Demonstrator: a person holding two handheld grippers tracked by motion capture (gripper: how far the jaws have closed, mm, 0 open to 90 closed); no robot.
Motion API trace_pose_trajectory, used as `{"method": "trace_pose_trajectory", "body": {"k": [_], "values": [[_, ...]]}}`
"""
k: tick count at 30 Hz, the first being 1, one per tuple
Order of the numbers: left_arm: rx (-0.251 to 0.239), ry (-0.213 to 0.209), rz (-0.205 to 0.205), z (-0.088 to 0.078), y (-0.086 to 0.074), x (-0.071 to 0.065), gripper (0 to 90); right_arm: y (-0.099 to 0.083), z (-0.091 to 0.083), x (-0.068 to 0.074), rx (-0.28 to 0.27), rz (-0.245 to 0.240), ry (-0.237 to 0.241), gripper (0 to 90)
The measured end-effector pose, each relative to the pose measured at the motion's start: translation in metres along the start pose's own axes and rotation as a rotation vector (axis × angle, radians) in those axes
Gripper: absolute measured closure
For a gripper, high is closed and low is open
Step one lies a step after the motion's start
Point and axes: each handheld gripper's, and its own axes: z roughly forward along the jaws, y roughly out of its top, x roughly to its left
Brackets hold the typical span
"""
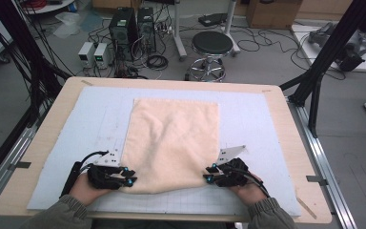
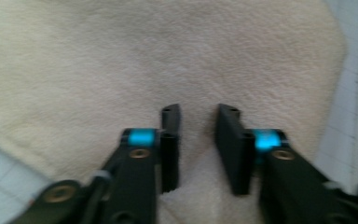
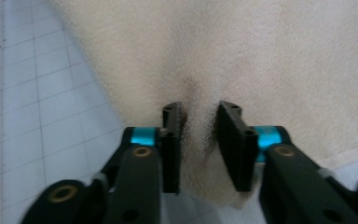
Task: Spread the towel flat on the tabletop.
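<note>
We have the left gripper and right gripper at the near corners of the cream towel spread mid-mat, jaws seemingly pinching bunched cloth, so next comes lifting both corners evenly to fold away from us.

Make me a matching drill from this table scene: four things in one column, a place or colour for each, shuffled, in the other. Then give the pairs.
Things:
1. towel
2. left gripper
3. right gripper
4. stool

Places or colours:
A. on the floor beyond the table's far edge
B. cream, spread flat on the pale grid mat
C. at the towel's near left corner, cloth bunched between its jaws
D. at the towel's near right corner, cloth bunched between its jaws

Pairs: 1-B, 2-C, 3-D, 4-A
</note>
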Motion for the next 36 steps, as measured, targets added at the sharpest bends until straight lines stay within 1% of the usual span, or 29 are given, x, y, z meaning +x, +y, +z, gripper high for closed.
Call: {"method": "trace_pose_trajectory", "body": {"k": [2,4,6,7,8,10,11,12,13,14,15,16,17,18,19,20,21,22,23,24,25,26,27,28,29,31,32,34,36], "values": [[0.008,0.031,0.024,-0.001,0.004,-0.004,84.2,0.003,0.000,0.000,0.004,-0.025,-0.001,80.0],[-0.012,0.055,0.030,-0.004,0.006,-0.005,86.1,0.006,-0.005,0.000,0.002,-0.030,-0.003,81.4],[-0.049,0.084,0.018,-0.011,0.010,-0.002,86.5,0.010,-0.012,0.000,-0.024,-0.022,-0.007,81.6],[-0.064,0.093,0.011,-0.014,0.012,-0.001,86.7,0.014,-0.018,-0.002,-0.046,-0.031,-0.017,81.7],[-0.082,0.106,0.007,-0.017,0.015,0.002,86.8,0.017,-0.022,-0.003,-0.060,-0.030,-0.018,81.7],[-0.115,0.132,-0.010,-0.022,0.024,0.010,87.0,0.027,-0.032,-0.008,-0.086,-0.040,-0.040,81.7],[-0.140,0.152,-0.021,-0.025,0.030,0.015,87.1,0.032,-0.034,-0.011,-0.094,-0.043,-0.049,81.7],[-0.149,0.170,-0.028,-0.027,0.036,0.020,87.1,0.038,-0.037,-0.014,-0.102,-0.047,-0.062,81.7],[-0.163,0.199,-0.032,-0.028,0.042,0.026,87.1,0.044,-0.040,-0.017,-0.109,-0.054,-0.076,81.7],[-0.174,0.225,-0.040,-0.029,0.049,0.033,87.1,0.050,-0.042,-0.022,-0.117,-0.048,-0.092,81.7],[-0.183,0.264,-0.050,-0.028,0.057,0.042,87.1,0.057,-0.043,-0.027,-0.128,-0.042,-0.103,81.7],[-0.193,0.282,-0.064,-0.028,0.061,0.049,87.2,0.063,-0.042,-0.034,-0.136,-0.039,-0.134,81.7],[-0.203,0.292,-0.098,-0.026,0.066,0.061,87.2,0.067,-0.041,-0.039,-0.138,-0.027,-0.143,81.7],[-0.206,0.312,-0.129,-0.023,0.070,0.073,87.2,0.071,-0.038,-0.048,-0.139,-0.014,-0.159,81.7],[-0.208,0.346,-0.176,-0.020,0.074,0.088,87.2,0.074,-0.034,-0.056,-0.140,0.005,-0.179,81.7],[-0.210,0.364,-0.203,-0.017,0.076,0.100,87.2,0.077,-0.027,-0.069,-0.144,0.028,-0.192,81.7],[-0.208,0.374,-0.222,-0.015,0.076,0.108,87.2,0.079,-0.021,-0.080,-0.140,0.059,-0.197,81.8],[-0.201,0.374,-0.260,-0.010,0.077,0.116,87.1,0.080,-0.016,-0.088,-0.140,0.088,-0.202,82.3],[-0.179,0.380,-0.265,-0.006,0.078,0.121,86.9,0.080,-0.009,-0.098,-0.128,0.116,-0.209,82.0],[-0.159,0.393,-0.255,-0.002,0.079,0.122,86.0,0.080,-0.002,-0.107,-0.109,0.140,-0.214,79.7],[-0.153,0.398,-0.246,0.000,0.080,0.121,84.1,0.079,0.006,-0.113,-0.086,0.154,-0.220,75.8],[-0.155,0.386,-0.241,0.000,0.080,0.120,81.3,0.078,0.010,-0.116,-0.066,0.158,-0.231,72.3],[-0.152,0.374,-0.232,-0.002,0.080,0.117,77.7,0.076,0.013,-0.119,-0.066,0.147,-0.231,70.7],[-0.151,0.375,-0.217,-0.004,0.079,0.114,74.4,0.075,0.013,-0.118,-0.070,0.154,-0.226,69.3],[-0.158,0.373,-0.208,-0.007,0.078,0.110,71.0,0.074,0.011,-0.117,-0.074,0.157,-0.218,68.8],[-0.171,0.348,-0.190,-0.015,0.076,0.100,66.5,0.074,0.003,-0.111,-0.090,0.133,-0.224,67.0],[-0.175,0.338,-0.175,-0.017,0.074,0.095,65.0,0.074,-0.004,-0.106,-0.112,0.122,-0.225,66.3],[-0.176,0.326,-0.152,-0.019,0.070,0.083,62.2,0.073,-0.015,-0.097,-0.145,0.109,-0.214,65.1],[-0.181,0.307,-0.128,-0.019,0.065,0.067,59.7,0.070,-0.021,-0.087,-0.151,0.084,-0.202,63.6]]}}
